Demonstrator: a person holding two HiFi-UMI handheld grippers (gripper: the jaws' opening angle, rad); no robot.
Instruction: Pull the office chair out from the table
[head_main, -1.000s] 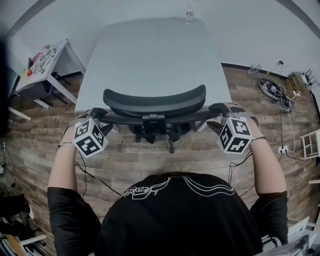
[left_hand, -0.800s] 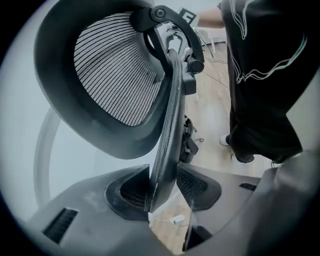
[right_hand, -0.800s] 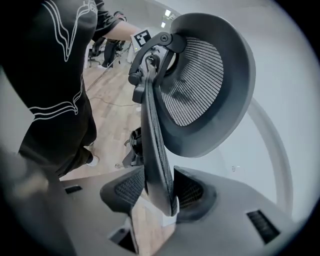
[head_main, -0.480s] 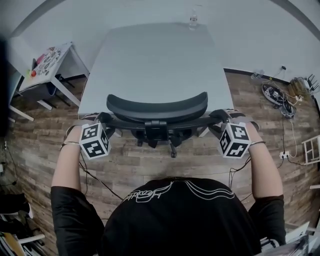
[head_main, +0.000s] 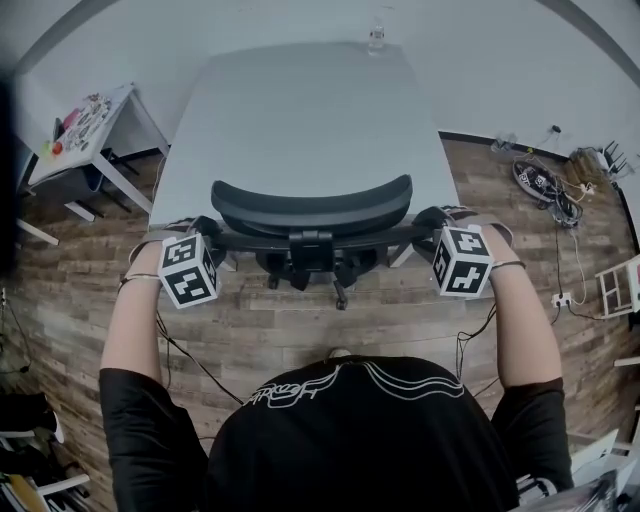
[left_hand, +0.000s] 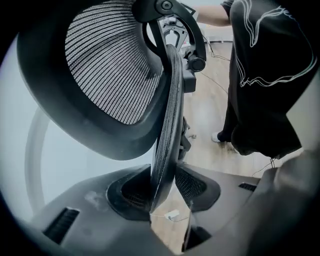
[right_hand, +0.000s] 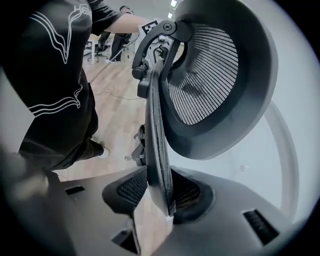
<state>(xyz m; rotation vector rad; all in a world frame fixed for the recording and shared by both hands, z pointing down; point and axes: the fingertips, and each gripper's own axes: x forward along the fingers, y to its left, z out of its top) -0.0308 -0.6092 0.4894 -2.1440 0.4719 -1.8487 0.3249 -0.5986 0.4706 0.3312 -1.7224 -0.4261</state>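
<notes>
Left gripper (left_hand: 162, 194), right gripper (right_hand: 159, 196) just clamped crosswise backrest (head_main: 380, 235).

The head view looks steeply down from above the person, with the black mesh office chair (head_main: 310, 215) at centre and the pale grey rectangular desk (head_main: 300, 110) at 12 o'clock. Each gripper view sits very close against the chair's backrest edge, looking along it. All three views share the chair, the wooden plank floor (head_main: 300, 325) and the person's black shirt (head_main: 350, 440).
</notes>
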